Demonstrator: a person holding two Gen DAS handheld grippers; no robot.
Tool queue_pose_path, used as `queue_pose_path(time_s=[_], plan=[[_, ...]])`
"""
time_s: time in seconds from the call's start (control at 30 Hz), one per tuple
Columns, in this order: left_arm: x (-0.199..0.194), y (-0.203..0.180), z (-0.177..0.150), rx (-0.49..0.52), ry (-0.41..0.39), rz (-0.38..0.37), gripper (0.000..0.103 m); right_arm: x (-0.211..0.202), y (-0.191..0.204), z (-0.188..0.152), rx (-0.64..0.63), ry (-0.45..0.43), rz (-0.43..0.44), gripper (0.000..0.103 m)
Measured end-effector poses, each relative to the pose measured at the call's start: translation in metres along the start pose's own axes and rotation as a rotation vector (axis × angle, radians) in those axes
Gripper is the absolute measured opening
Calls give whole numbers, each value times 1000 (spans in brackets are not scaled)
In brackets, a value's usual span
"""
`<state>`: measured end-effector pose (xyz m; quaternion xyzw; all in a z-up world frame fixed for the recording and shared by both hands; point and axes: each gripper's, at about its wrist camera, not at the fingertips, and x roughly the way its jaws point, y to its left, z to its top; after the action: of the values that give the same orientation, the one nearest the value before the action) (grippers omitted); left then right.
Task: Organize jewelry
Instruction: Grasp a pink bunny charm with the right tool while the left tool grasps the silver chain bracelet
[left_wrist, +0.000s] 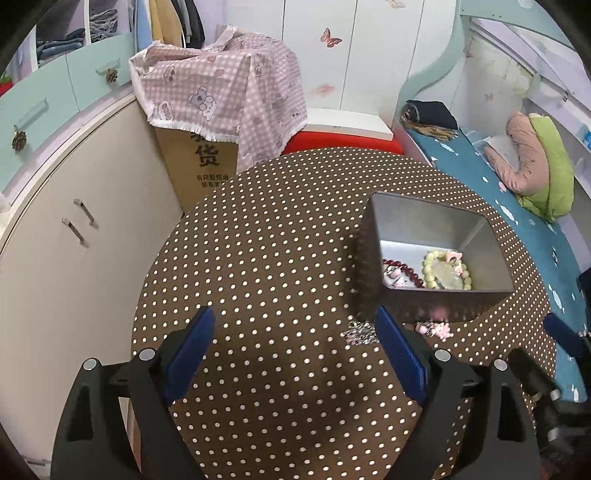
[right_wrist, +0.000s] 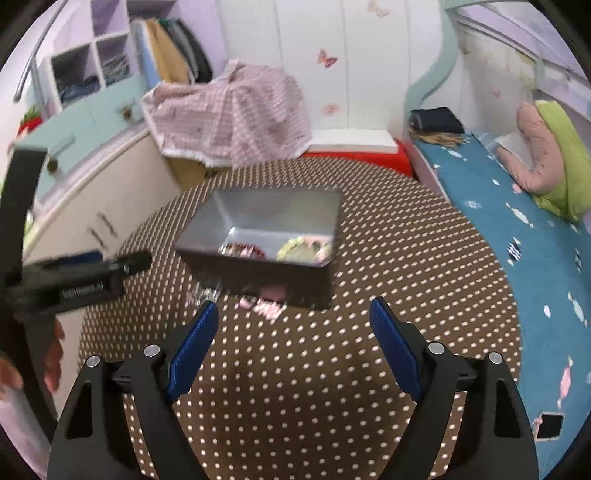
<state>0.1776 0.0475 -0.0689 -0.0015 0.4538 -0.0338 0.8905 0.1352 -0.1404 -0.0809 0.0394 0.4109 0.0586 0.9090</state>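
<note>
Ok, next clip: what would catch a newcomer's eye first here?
Probably the grey metal tin on the brown polka-dot table, right of centre in the left wrist view, with a pale yellow bead bracelet and a dark red bead bracelet inside. Then the loose pieces in front of it: a silvery piece and a pink charm. Both grippers, left and right, are open and empty.

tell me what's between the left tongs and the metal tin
Only bare polka-dot tablecloth, in the left wrist view, between left tongs and metal tin.
</note>
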Motion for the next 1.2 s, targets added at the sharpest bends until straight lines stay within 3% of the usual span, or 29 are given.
queue_pose_path(time_s=[0.13,0.4,0.63,0.7,0.77,0.8,1.0,1.2], plan=[[5,5,-6,-2,17,-1,86,18,14,-4,-49,51,33,78],[19,21,-13,-26,45,7,86,66,21,-5,-65,159,20,41],[35,19,-15,-16,73,-11,86,84,24,1,-95,153,-1,39],[39,15,-15,-12,79,-22,86,86,26,1,-118,147,9,28],[43,11,-17,-2,87,-37,86,86,27,0,-136,142,18,25],[45,7,-18,3,92,-40,86,85,26,-1,-139,142,21,16],[56,-12,-25,47,117,-68,86,75,19,-7,-128,143,32,16],[64,-34,-29,115,99,-39,87,63,6,-12,-97,132,24,16]])
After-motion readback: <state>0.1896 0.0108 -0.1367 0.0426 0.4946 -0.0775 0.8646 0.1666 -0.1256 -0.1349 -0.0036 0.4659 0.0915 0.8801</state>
